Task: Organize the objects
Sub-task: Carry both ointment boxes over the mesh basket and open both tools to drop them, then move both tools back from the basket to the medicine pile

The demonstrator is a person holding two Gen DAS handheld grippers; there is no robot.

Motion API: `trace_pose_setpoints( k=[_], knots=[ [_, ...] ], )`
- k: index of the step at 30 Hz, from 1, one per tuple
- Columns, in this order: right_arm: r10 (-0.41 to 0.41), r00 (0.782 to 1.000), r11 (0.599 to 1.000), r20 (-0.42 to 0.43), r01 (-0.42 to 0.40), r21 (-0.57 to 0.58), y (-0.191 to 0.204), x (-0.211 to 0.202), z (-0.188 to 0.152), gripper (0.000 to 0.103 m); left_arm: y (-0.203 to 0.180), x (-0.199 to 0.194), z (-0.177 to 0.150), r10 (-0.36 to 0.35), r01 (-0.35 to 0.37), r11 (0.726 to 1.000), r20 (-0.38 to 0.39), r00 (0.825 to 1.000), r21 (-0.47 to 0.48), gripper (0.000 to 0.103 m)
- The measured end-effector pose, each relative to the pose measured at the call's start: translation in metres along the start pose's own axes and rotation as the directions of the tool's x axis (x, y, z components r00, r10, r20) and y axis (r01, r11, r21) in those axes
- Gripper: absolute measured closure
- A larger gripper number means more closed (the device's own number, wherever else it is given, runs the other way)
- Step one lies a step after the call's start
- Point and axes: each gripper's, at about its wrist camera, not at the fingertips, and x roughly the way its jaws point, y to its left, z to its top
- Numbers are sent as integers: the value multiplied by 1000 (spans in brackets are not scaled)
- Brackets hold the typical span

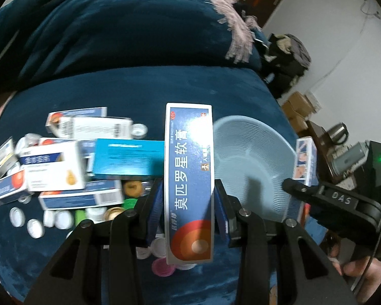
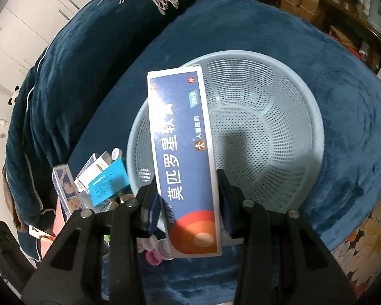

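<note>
Left wrist view: I am carrying a blue box (image 1: 189, 178) clamped between the left gripper (image 1: 189, 198) jaws, its long axis running away from the camera, while the basket (image 1: 254, 167) is lying just right of it on the blue cushion (image 1: 139, 89). Left of the box, the pile (image 1: 63, 162) of unsorted cartons and bottle caps is waiting. The right gripper (image 1: 302, 188) is showing at the right edge, holding its own carton over the basket's far side. Right wrist view: I am holding a matching blue box (image 2: 185, 157) pinched in the right gripper (image 2: 190, 198), its upper half already hanging over the basket (image 2: 304, 106) rim. The basket is looking empty, so I judge the sorting barely begun. To do this step well, I am aiming to bring each box fully past the rim, lower it toward the mesh floor, keep the two grippers from crossing, and release only when the box is lying low enough not to tip out.
</note>
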Motion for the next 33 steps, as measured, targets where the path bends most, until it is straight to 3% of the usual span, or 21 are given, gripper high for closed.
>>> trace_pose_setpoints(
  k=[10, 18, 19, 20, 21, 22, 23, 26, 33],
  knots=[
    [-58, 997, 997, 42, 55, 54, -24, 1, 10, 63, -48, 35, 16, -59, 63, 993, -53, 997, 96, 64],
    [-55, 998, 993, 39, 50, 107, -29, 11, 17, 61, -76, 76, 26, -36, 58, 979, -113, 993, 196, 63],
    [-51, 998, 993, 34, 47, 107, -29, 13, 18, 59, -78, 78, 28, -36, 61, 976, -118, 992, 210, 53],
    [-61, 998, 993, 27, 58, 106, -29, 14, 18, 47, -80, 80, 28, -31, 58, 974, -127, 991, 220, 39],
    [-85, 996, 991, 32, 81, 111, -31, 14, 18, 43, -79, 79, 31, -2, 30, 976, -128, 992, 218, 28],
    [-112, 993, 987, 44, 106, 122, -33, 11, 17, 41, -75, 76, 33, -1, 25, 979, -121, 993, 204, 9],
    [-120, 991, 985, 57, 111, 134, -36, 7, 17, 34, -70, 71, 33, -15, 34, 982, -108, 994, 185, 3],
    [-141, 987, 981, 80, 128, 149, -37, 0, 13, 19, -52, 55, 34, 13, -2, 988, -69, 998, 156, 2],
    [-138, 989, 988, 53, 133, 80, -8, 4, 5, 16, -4, 23, 29, 84, -79, 992, -45, 995, 93, 2]
  ],
)
